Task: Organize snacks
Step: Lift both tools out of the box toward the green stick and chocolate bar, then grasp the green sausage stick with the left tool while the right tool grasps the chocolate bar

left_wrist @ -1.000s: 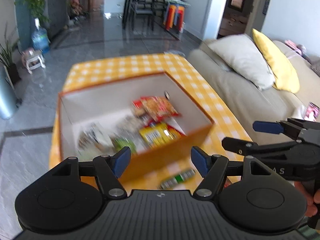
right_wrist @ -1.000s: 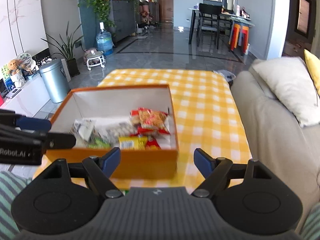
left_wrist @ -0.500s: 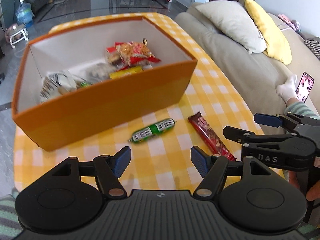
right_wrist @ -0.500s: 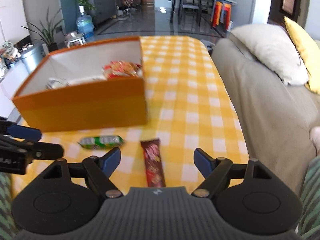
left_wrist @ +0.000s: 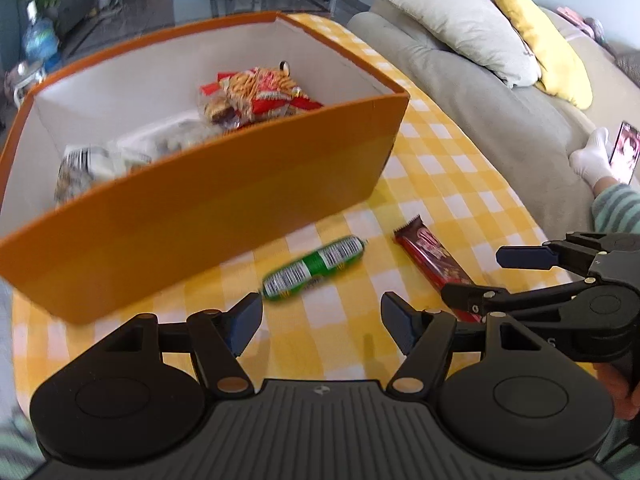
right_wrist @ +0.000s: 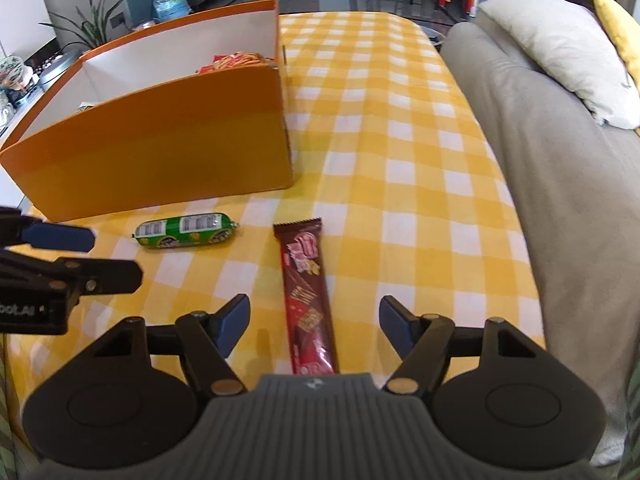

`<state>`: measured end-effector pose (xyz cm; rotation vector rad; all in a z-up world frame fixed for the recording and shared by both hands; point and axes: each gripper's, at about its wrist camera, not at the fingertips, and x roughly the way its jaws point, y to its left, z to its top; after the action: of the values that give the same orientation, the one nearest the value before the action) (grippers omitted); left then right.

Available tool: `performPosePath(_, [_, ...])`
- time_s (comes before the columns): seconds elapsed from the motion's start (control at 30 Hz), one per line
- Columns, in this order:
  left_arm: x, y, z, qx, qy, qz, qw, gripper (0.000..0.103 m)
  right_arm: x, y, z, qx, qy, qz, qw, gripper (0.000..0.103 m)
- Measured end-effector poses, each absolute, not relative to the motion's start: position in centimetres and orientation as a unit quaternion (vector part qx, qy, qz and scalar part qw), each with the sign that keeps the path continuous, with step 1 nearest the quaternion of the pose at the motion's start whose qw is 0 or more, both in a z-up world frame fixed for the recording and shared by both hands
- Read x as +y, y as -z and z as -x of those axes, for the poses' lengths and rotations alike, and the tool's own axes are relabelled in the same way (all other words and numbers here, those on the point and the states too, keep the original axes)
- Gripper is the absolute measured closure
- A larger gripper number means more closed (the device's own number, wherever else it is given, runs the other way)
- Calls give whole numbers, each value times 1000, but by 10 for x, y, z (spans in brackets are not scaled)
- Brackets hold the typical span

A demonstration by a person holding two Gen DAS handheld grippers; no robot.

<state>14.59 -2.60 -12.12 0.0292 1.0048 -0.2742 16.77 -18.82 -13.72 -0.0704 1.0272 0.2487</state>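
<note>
**Both tongs spread over two loose snacks**

Nearest in, the right tongs [right_wrist: 314, 320] hang wide apart and hold nothing, with the long dark red foil-wrapped wafer bar [right_wrist: 306, 296] lying lengthwise right between the blue fingertips [right_wrist: 234, 320], not touching them. Over on the left, the left tongs [left_wrist: 322, 326] are spread just as wide and hold nothing, hovering above the yellow-and-white checked cloth of the counter [right_wrist: 400, 160]. Just ahead of them lies the short green plastic-wrapped sausage stick [left_wrist: 314, 268], tilted, with barcodes showing. The bar and the sausage sit near each other, apart, both outside the box. Behind them stands the open orange cardboard box with white inner walls [left_wrist: 224, 208], close to the sausage. Inside, red and orange noodle snack packets [left_wrist: 256, 92] pile against the far right corner, and pale crinkled packets [left_wrist: 92, 164] lie blurred at the left. Beyond the counter's right edge runs a grey-beige sofa [right_wrist: 560, 160] with a cream cushion [right_wrist: 560, 52].
</note>
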Motion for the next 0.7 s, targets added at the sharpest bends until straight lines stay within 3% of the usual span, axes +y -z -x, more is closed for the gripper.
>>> performPosePath(0.17, [-33,127,-162,477,155,-68,862,23,-178,144,-174,499,-134,42,855,43])
performPosePath(0.23, [-34,132,-168,482,164,-77,857,25,-176,147,-176,505,-135,46,851,51])
performPosePath(0.7, [-51,158,-191,496,191,-134,836,36,-176,157,-183,522,-138,43,841,61])
